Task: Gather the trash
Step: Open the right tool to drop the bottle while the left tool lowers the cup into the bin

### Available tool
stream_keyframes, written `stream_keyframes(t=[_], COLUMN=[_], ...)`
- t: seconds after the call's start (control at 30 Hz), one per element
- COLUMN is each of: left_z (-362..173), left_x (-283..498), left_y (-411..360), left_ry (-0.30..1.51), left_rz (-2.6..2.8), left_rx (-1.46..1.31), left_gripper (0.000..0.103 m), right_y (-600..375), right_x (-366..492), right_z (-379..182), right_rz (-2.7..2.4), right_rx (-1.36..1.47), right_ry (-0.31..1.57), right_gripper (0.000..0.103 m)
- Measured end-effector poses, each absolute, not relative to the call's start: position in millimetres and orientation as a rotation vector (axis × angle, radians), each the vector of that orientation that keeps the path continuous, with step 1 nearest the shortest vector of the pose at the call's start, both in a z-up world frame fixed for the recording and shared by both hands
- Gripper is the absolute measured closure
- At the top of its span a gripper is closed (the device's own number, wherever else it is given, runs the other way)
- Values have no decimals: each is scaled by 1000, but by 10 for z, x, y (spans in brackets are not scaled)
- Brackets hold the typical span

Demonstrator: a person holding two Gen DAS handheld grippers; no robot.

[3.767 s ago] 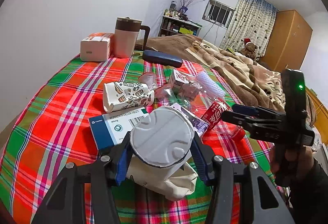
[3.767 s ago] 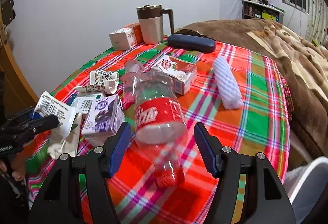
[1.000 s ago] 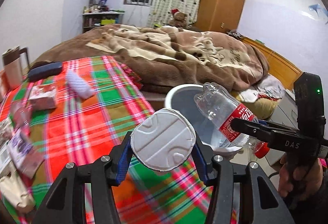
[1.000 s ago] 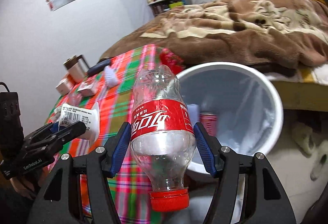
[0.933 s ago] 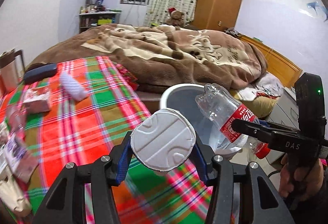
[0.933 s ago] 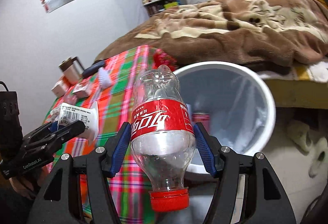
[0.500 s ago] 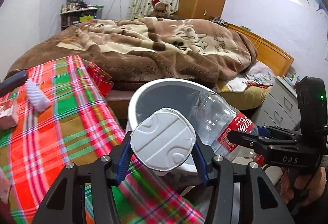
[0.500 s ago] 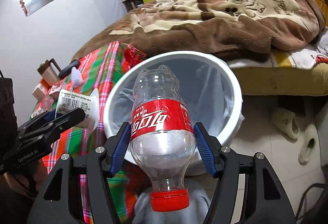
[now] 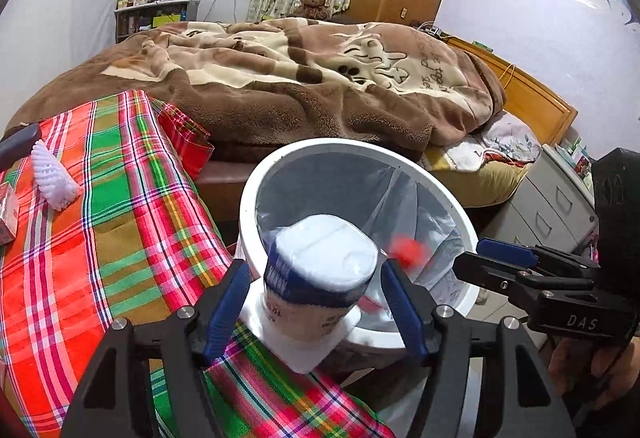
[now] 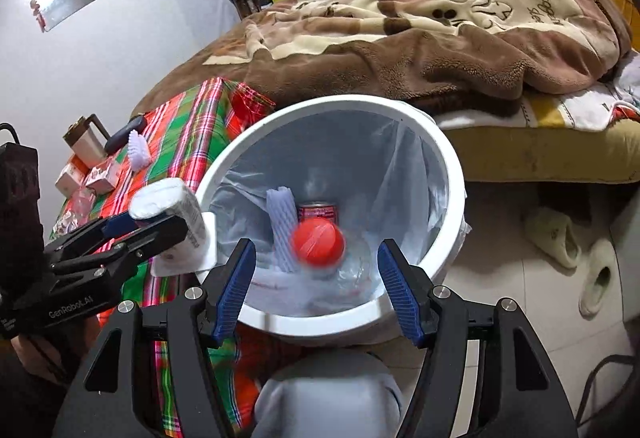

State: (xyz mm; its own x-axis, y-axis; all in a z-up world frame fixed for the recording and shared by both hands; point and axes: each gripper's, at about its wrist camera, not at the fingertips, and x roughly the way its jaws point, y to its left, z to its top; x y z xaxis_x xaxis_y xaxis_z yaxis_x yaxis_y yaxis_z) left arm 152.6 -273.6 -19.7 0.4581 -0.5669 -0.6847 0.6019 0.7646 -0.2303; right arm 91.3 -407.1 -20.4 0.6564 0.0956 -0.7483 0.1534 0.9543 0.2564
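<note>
Bottle has left our right gripper, whose fingers now spread empty over the bin. Our left gripper has spread too, its cup loose between the pads at lower centre.

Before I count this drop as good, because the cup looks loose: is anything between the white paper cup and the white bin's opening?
Nothing visible blocks it. The white paper cup sits between the open left gripper, above the white bin.

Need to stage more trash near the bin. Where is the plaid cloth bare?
The plaid cloth is bare between the white foam sleeve and the bin. Crowded at the far end, around the mug and small boxes.
</note>
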Motion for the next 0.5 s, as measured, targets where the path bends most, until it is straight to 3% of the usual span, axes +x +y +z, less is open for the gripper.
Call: stream_keyframes(t=[0.5], left_z=[-59], left_x=[1424], left_y=[-2618], left_ry=[766], left_rz=[-719], left_rx=[26], left_gripper=[36], right_y=[-3988], right_x=[827], right_z=[-76], right_rz=[-10], right_rx=[295], right_ry=[814], right_gripper=[38])
